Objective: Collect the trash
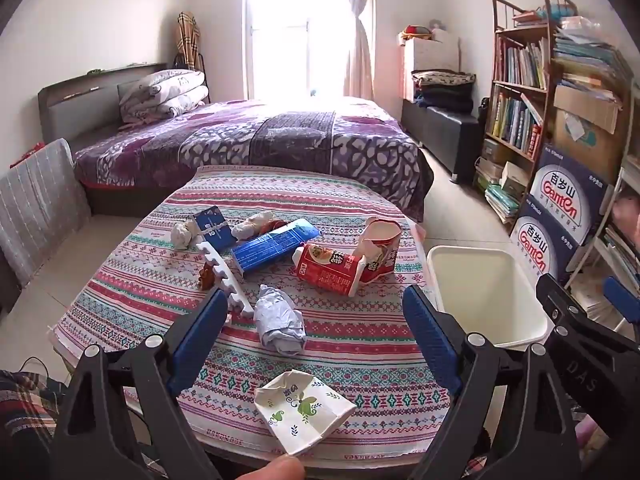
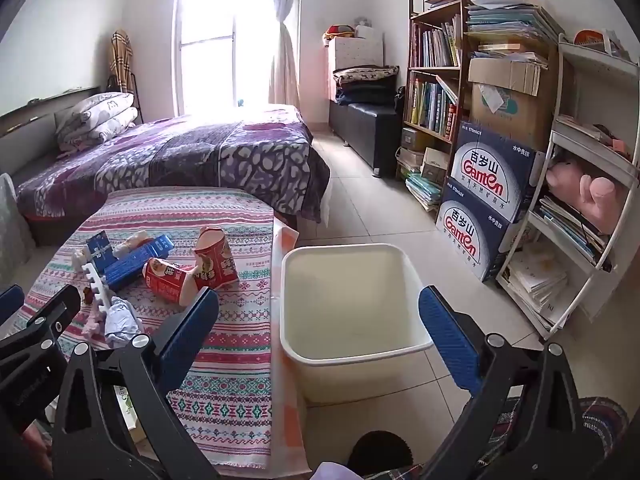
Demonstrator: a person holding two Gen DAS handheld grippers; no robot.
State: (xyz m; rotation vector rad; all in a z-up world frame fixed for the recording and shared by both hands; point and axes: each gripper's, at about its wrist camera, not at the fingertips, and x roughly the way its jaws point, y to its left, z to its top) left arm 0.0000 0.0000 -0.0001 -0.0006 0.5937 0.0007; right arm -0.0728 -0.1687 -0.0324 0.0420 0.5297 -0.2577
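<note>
Trash lies on the patterned tablecloth: a crushed white paper cup with green leaves at the near edge, a crumpled pale paper wad, a red carton, a torn red cup, a blue box, a white foam comb strip and a small white wad. The cream bin stands on the floor right of the table. My left gripper is open above the paper wad and cup. My right gripper is open over the bin, empty.
A purple bed lies behind the table. Bookshelves, blue Ganten boxes and a white rack line the right wall. A grey chair back stands left of the table. Tiled floor surrounds the bin.
</note>
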